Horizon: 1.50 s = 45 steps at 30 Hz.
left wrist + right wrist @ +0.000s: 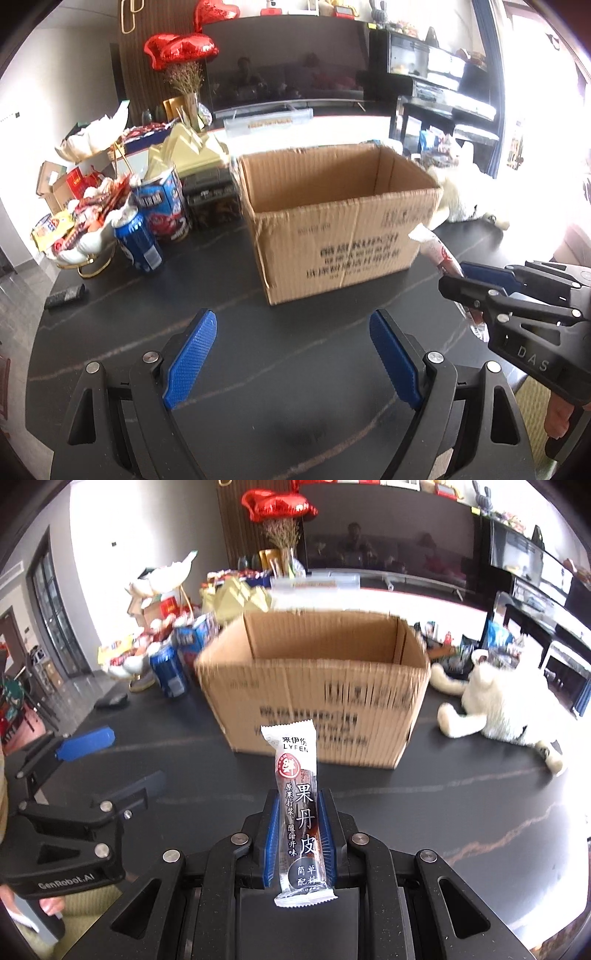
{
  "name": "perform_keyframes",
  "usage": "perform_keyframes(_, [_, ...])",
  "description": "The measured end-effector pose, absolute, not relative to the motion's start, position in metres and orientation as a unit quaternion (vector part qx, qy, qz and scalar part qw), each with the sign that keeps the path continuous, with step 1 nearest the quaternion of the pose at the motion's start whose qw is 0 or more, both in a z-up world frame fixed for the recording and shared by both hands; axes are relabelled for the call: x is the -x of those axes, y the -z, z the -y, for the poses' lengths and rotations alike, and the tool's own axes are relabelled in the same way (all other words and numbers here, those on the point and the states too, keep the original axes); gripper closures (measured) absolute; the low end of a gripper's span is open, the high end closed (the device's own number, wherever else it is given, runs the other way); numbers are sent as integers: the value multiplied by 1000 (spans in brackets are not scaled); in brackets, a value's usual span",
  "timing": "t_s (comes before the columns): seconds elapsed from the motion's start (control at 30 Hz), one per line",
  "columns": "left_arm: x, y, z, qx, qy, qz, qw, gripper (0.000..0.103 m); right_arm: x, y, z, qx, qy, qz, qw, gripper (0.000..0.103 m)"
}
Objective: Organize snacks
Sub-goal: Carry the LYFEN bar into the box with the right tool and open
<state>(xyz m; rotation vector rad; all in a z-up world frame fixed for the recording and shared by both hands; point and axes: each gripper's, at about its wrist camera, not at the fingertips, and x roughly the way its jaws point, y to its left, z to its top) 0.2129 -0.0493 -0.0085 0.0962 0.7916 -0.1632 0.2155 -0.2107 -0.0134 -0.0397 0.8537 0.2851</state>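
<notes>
Pinching the fruit-leather packet (301, 812) low in the right claw (300, 834), risking snagging its floppy top on the cardboard box (314, 686) rim at centre frame; left claw (291, 365) gaping wide, holding nothing.

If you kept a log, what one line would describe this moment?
right gripper: shut on snack packet | left gripper: open, empty | cardboard box: open, ahead | packet not yet boxed

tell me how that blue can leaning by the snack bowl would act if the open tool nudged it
The blue can already stands tilted against the white snack bowl, so a nudge would probably tip it. Being round, it would likely roll on the smooth dark table. Whether it is full or empty cannot be told.
</notes>
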Motion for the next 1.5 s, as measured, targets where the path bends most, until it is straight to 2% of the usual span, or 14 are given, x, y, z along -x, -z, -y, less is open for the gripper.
perform_keyframes(0.67, [-279,-59,36,-49,69,-355,931,18,-280,-48,195,20,-133,-372,918,82])
perform_keyframes(1.13, [-338,-52,40,-52,54,-373,925,18,-348,-51,201,28,-99,-379,920,81])
perform_keyframes(1.2, [-343,-50,40,-55,51,-373,925,18,-355,-48,203,24,-93,-381,920,77])
perform_keyframes(1.27, [-346,-49,40,-55,46,-373,925,18,-359,-44,206,22,-87,-385,919,64])
perform_keyframes(1.37, [-345,-48,39,-52,42,-371,926,18,-358,-43,207,24,-81,-384,920,62])
perform_keyframes(1.47, [-337,-50,39,-52,39,-364,929,17,-349,-44,208,25,-78,-381,921,51])
perform_keyframes(1.5, [-334,-51,39,-52,40,-362,930,17,-346,-44,207,27,-78,-379,922,50])
